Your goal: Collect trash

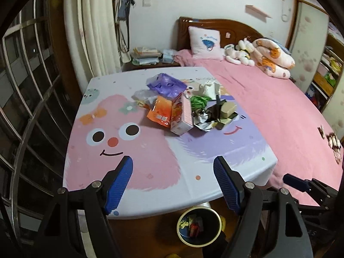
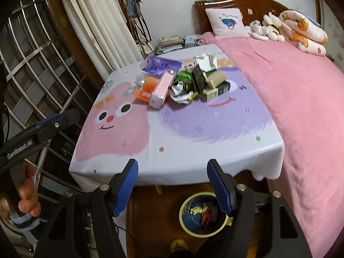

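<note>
A heap of trash lies at the far middle of the table (image 1: 150,167): a purple plastic bag (image 1: 165,83), an orange wrapper (image 1: 160,110), a pink carton (image 1: 182,116), a green wrapper (image 1: 198,101), crumpled foil (image 1: 203,122) and small dark and tan boxes (image 1: 225,111). The heap also shows in the right wrist view, with the pink carton (image 2: 161,90) and the boxes (image 2: 215,83). A yellow-rimmed bin (image 1: 198,225) with some trash in it stands on the floor below the table's near edge. My left gripper (image 1: 173,185) is open and empty above the near edge. My right gripper (image 2: 173,186) is open and empty, above the bin (image 2: 204,214).
A bed with a pink cover (image 1: 279,111) borders the table on the right, with pillows and plush toys at its head. A barred window (image 1: 28,99) and a curtain (image 1: 94,28) are to the left. A nightstand with stacked items (image 1: 146,56) stands behind the table.
</note>
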`<action>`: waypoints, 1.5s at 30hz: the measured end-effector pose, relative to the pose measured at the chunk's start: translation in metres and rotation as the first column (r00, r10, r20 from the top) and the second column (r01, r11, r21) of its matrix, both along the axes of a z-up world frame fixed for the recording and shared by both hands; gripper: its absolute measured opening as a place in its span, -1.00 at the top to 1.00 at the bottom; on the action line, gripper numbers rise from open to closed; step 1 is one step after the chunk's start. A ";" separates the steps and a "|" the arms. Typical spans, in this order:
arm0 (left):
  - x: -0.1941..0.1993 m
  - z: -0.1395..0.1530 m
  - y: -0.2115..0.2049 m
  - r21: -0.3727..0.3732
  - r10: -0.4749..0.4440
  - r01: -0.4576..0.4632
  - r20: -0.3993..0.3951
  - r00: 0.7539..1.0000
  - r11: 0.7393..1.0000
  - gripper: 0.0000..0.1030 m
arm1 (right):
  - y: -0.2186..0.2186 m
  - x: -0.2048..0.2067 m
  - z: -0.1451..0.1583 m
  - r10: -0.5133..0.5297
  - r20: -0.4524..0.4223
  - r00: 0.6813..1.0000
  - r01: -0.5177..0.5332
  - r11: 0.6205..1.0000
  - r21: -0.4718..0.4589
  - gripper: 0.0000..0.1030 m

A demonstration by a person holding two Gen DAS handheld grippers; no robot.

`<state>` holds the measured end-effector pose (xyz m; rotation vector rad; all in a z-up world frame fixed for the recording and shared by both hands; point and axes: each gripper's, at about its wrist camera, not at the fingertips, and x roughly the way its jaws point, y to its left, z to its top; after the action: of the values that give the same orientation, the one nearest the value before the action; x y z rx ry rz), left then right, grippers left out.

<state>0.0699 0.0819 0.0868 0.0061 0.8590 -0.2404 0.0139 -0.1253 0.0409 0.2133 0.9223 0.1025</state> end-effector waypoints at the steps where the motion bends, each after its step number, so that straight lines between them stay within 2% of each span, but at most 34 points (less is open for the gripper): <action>1: 0.007 0.000 0.001 0.000 0.008 -0.008 -0.009 1.000 1.000 -0.47 | -0.002 0.005 0.002 0.000 0.009 1.000 0.000 1.000 -0.002 -0.30; 6: 0.033 0.003 -0.007 0.005 0.017 -0.017 -0.022 1.000 1.000 -0.47 | -0.013 0.033 0.007 -0.008 0.030 1.000 0.008 1.000 -0.004 -0.30; 14: 0.087 -0.006 -0.039 0.073 0.029 -0.026 -0.040 0.999 0.997 -0.47 | -0.031 0.108 0.001 0.010 0.036 0.999 -0.009 1.000 -0.028 -0.30; 20: 0.142 -0.035 -0.065 0.068 0.079 -0.070 -0.142 0.987 0.995 -0.47 | -0.041 0.179 -0.024 0.049 0.000 0.999 -0.049 0.997 -0.053 -0.29; 23: 0.169 -0.053 -0.076 0.068 0.102 -0.090 -0.198 0.975 0.994 -0.47 | -0.042 0.211 -0.043 0.082 -0.032 0.996 -0.084 0.994 -0.064 -0.17; 26: 0.191 -0.069 -0.085 0.081 0.129 -0.113 -0.239 0.962 0.990 -0.47 | -0.044 0.241 -0.063 0.114 -0.068 0.991 -0.119 0.991 -0.061 -0.15; 28: 0.203 -0.079 -0.089 0.085 0.146 -0.127 -0.265 0.953 0.988 -0.47 | -0.045 0.255 -0.074 0.128 -0.089 0.988 -0.133 0.989 -0.059 -0.07; 30: 0.213 -0.089 -0.094 0.092 0.157 -0.136 -0.292 0.943 0.986 -0.47 | -0.048 0.268 -0.084 0.136 -0.114 0.984 -0.143 0.988 -0.054 0.22; 33: 0.226 -0.100 -0.102 0.105 0.167 -0.140 -0.324 0.931 0.985 -0.47 | -0.057 0.280 -0.098 0.166 -0.161 0.973 -0.168 0.986 0.002 0.58; 39: 0.258 -0.119 -0.122 0.142 0.188 -0.146 -0.363 0.912 0.979 -0.47 | -0.072 0.280 -0.099 0.219 -0.147 0.965 -0.209 0.975 0.080 0.74; 45: 0.291 -0.137 -0.129 0.164 0.244 -0.191 -0.425 0.872 0.968 -0.47 | -0.084 0.290 -0.096 0.248 -0.134 0.960 -0.229 0.963 0.140 0.78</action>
<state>0.3613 -0.0475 -0.0504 -0.0379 1.3192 0.0276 0.3038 -0.2090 -0.0554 0.2251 1.0913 0.3722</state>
